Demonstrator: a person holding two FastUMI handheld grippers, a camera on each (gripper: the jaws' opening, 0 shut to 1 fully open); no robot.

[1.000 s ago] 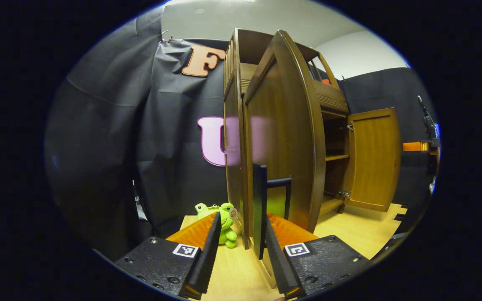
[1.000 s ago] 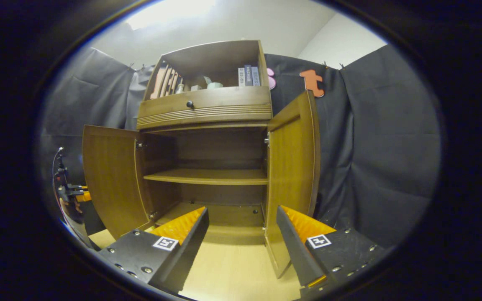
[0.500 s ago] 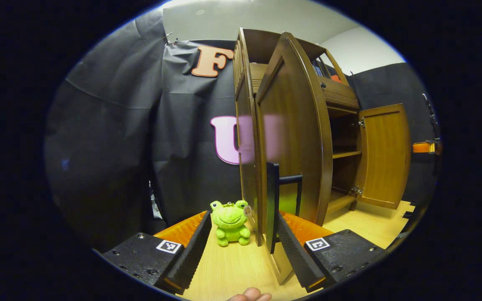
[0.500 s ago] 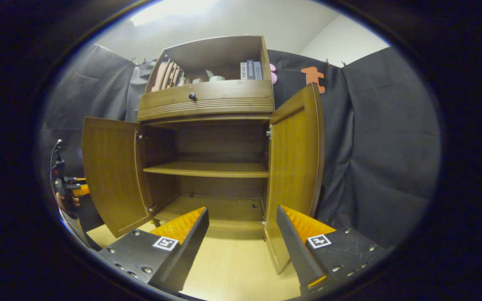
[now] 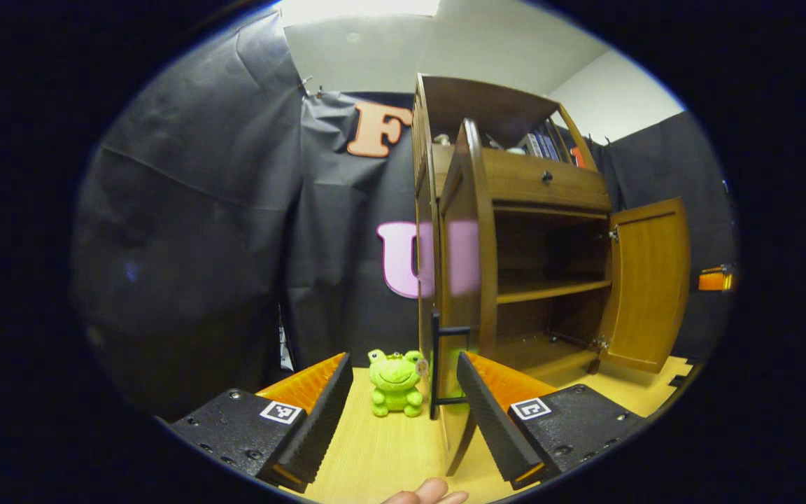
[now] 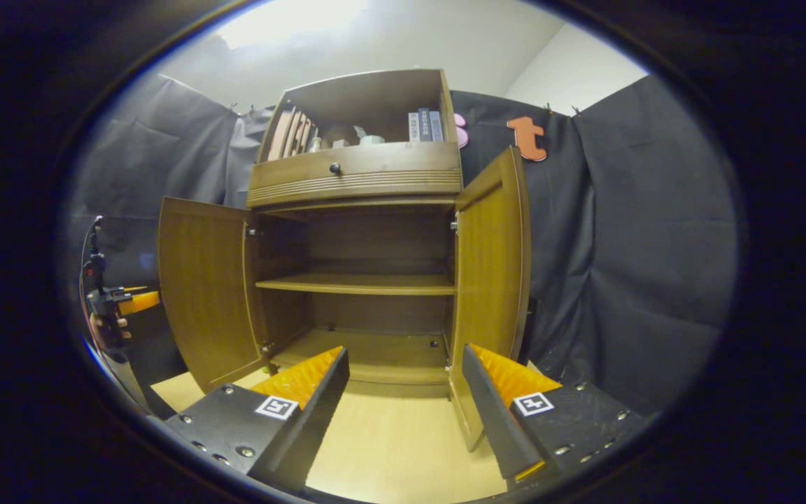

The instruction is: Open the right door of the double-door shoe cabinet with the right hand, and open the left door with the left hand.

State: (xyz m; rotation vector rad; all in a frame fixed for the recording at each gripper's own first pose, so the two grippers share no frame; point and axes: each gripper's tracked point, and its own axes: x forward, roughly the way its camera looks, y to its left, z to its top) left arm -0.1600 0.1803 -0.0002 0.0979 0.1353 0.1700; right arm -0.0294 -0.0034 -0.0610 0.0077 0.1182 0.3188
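Observation:
The wooden shoe cabinet (image 6: 361, 178) stands with both doors swung out. In the right gripper view its left door (image 6: 203, 294) and right door (image 6: 490, 280) flank a bare shelf (image 6: 361, 283). My right gripper (image 6: 406, 420) is open, low in front of the cabinet, and its right finger lies beside the right door's bottom edge. In the left gripper view the left door (image 5: 469, 280) faces me edge-on with its black handle (image 5: 445, 364) just beyond the fingers. My left gripper (image 5: 403, 420) is open and holds nothing. The right door (image 5: 648, 280) stands open farther off.
A green frog plush (image 5: 394, 392) sits on the light wood floor beside the cabinet's left side. Books stand in the top compartment (image 6: 424, 126) above a drawer with a knob (image 6: 335, 169). Black cloth walls close in behind and to both sides. A fingertip (image 5: 427, 493) shows at the bottom.
The left gripper's fingers spread wider and drew back from the left door's handle, which stood between them a second ago. The right gripper view shifted slightly; both doors stay open.

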